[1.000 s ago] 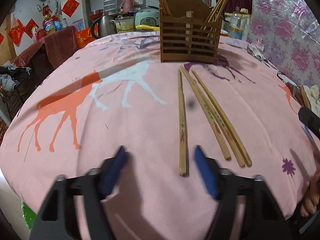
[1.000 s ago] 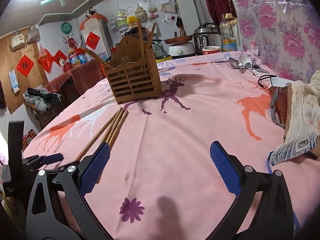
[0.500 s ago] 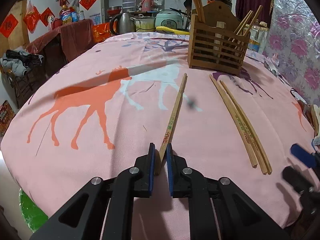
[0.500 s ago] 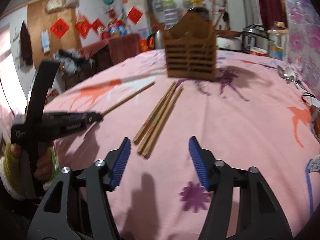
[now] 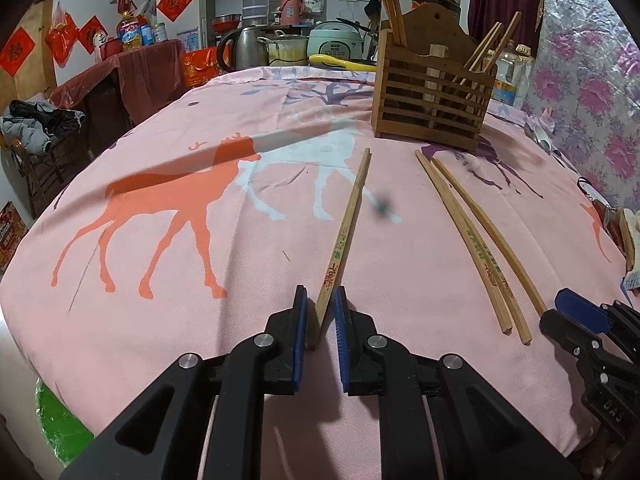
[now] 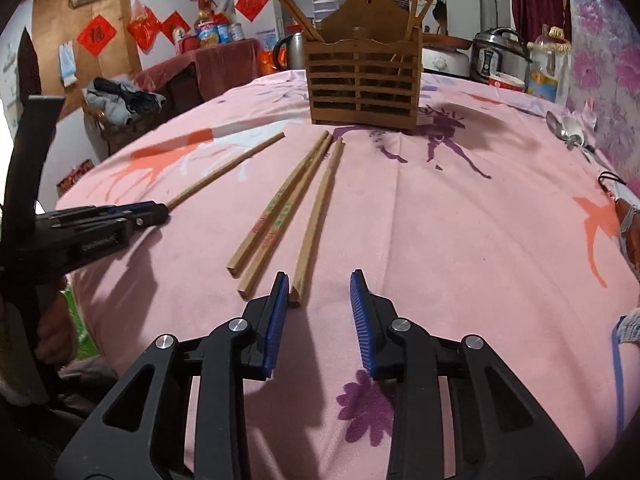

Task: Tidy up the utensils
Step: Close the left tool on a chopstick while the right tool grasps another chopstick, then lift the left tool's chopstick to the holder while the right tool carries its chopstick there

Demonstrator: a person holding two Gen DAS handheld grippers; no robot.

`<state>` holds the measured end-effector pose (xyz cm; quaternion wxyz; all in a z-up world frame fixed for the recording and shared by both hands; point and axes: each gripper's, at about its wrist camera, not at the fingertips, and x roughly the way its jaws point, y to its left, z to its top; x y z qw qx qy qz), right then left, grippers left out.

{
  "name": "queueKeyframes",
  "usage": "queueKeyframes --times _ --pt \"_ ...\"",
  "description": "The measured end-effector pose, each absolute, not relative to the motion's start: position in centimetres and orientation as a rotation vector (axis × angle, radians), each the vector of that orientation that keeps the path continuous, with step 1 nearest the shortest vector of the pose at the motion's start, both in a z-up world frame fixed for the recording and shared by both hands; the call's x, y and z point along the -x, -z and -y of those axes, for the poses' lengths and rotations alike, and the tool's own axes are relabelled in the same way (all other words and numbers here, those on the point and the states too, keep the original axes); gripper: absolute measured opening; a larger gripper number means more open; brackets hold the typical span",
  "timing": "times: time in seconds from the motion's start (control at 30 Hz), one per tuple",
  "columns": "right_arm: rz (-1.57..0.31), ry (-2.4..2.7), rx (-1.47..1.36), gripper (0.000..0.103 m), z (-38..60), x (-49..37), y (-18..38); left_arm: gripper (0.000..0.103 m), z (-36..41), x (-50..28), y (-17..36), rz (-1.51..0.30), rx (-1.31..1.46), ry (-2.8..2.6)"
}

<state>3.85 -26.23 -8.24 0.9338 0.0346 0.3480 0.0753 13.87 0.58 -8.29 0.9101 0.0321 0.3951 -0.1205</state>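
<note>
My left gripper [image 5: 321, 322] is shut on the near end of a single wooden chopstick [image 5: 346, 234], which points toward the wooden utensil holder [image 5: 430, 98]. The same chopstick [image 6: 228, 170] and left gripper [image 6: 158, 210] show in the right wrist view. Three more chopsticks [image 6: 288, 208] lie side by side on the pink tablecloth [image 6: 460, 240]. My right gripper [image 6: 320, 308] is open, its left pad beside the near end of the rightmost chopstick [image 6: 316, 220]. The holder [image 6: 364, 80] has several chopsticks standing in it.
Spoons [image 6: 568, 130] lie at the table's right edge. A cloth bundle [image 5: 630, 240] sits at the right. Behind the table stand a kettle [image 5: 244, 48], pots and a rice cooker [image 6: 496, 54]. The table's near edge drops off just under both grippers.
My left gripper closed on the single chopstick's near end. My right gripper swung left, narrowed and came down at the near ends of the three chopsticks.
</note>
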Motion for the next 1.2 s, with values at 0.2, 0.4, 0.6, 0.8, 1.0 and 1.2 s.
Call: queueKeyframes --times 0.2,0.4,0.6,0.8,1.0,1.2 --pt "-0.7 -0.149 -0.056 0.026 25.7 -4.0 8.6 0.021 -0.3 -13.6 8.4 -0.803 -0.081 0.253" --pt "-0.685 -0.136 -0.086 0.015 26.4 -4.0 8.8 0.018 -0.1 -13.4 8.4 -0.799 -0.081 0.27" --pt "-0.689 -0.143 -0.132 0.006 27.2 -4.1 8.7 0.006 0.3 -13.0 8.0 -0.815 -0.079 0.311" --pt "-0.616 -0.126 -0.15 0.006 28.0 -3.3 6.5 0.006 0.5 -12.4 6.3 -0.799 -0.094 0.31" --pt "-0.507 -0.118 -0.153 0.006 28.7 -2.4 2.6 0.006 0.6 -12.0 3.4 -0.772 -0.111 0.328" --pt "-0.426 -0.13 -0.166 0.006 29.4 -2.0 -0.9 0.006 0.7 -11.4 0.0 -0.733 -0.107 0.351"
